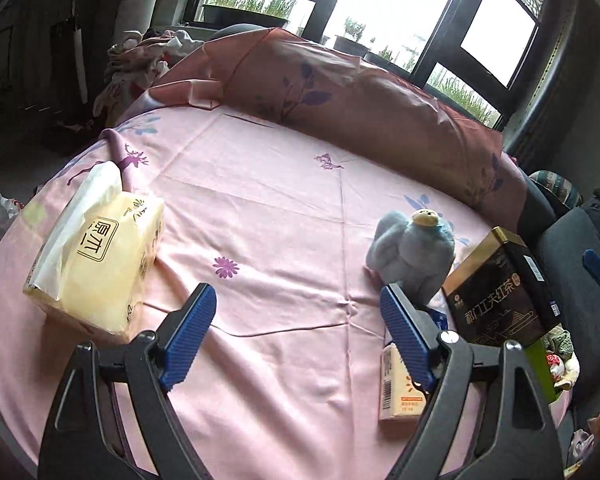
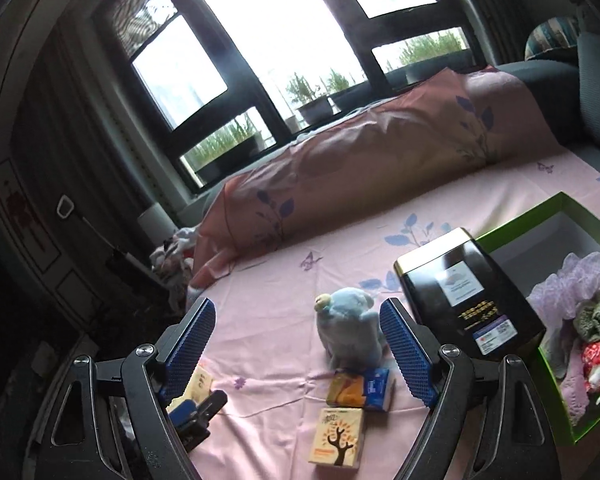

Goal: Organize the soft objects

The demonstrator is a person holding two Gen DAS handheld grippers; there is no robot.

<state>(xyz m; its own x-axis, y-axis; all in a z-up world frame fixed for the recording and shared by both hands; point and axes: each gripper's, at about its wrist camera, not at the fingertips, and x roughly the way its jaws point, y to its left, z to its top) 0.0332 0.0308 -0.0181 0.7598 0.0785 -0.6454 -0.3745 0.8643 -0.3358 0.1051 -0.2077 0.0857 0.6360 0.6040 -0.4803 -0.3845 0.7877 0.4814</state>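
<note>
On the bed's right edge: plush toy (image 2: pixel 350 326) beside green box (image 2: pixel 516 232) | both jaws apart, empty | next: grasp toy, box it.

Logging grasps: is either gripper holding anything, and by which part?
Nothing is held: the left gripper and right gripper both stand open and empty above the pink printed bedsheet.

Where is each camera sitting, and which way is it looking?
Left wrist: sits on the left gripper, looking along its open blue-padded fingers over the pink bedsheet at a yellow tissue pack.
Right wrist: sits on the right gripper, open too, facing the window, a green box of soft things to its right; the left gripper's tip peeks in.
Shared: the blue plush toy, black tea tin and pink bolster pillow.
</note>
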